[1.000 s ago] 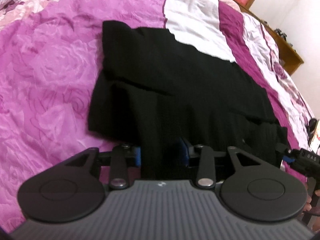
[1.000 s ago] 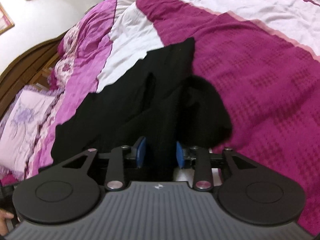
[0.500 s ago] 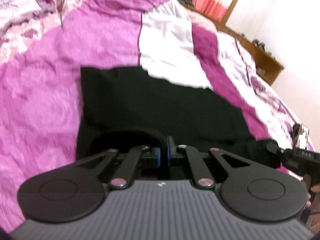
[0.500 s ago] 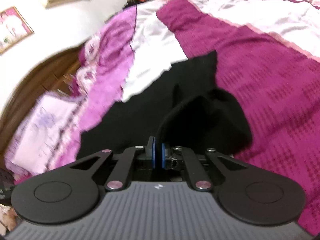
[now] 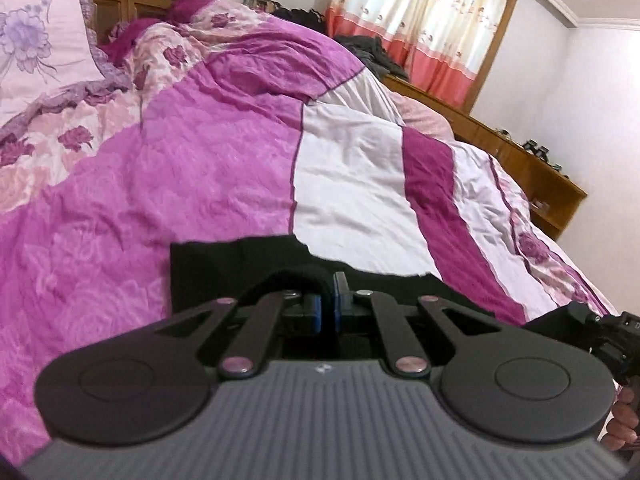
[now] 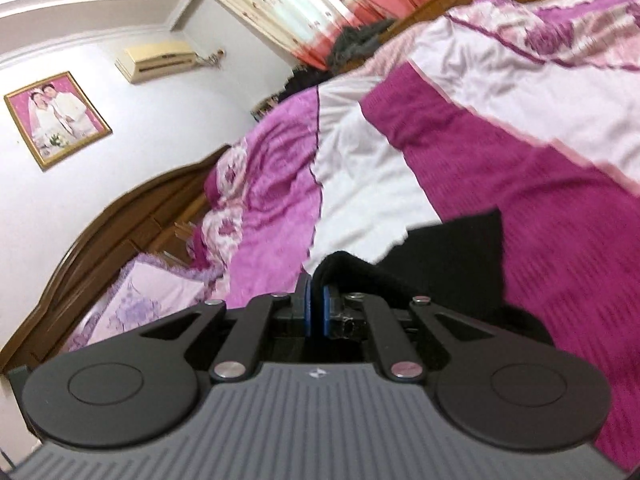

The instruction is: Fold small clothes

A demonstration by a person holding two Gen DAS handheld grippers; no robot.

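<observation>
Jaws of both grippers clamped narrow on black cloth: left gripper [image 5: 328,300] and right gripper [image 6: 316,312] each pinch raised hem of garment [image 5: 240,272]. Rest of garment lies on bedspread [image 5: 200,168] just beyond jaws. We judge: carry both hems forward evenly, keep edge taut, lay onto far edge. Both grippers point slightly downward, side by side.

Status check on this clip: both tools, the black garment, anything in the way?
Left tool shut on black garment. Right tool shut on it too. Near edge lifted off bedspread. Nothing in the way.
</observation>
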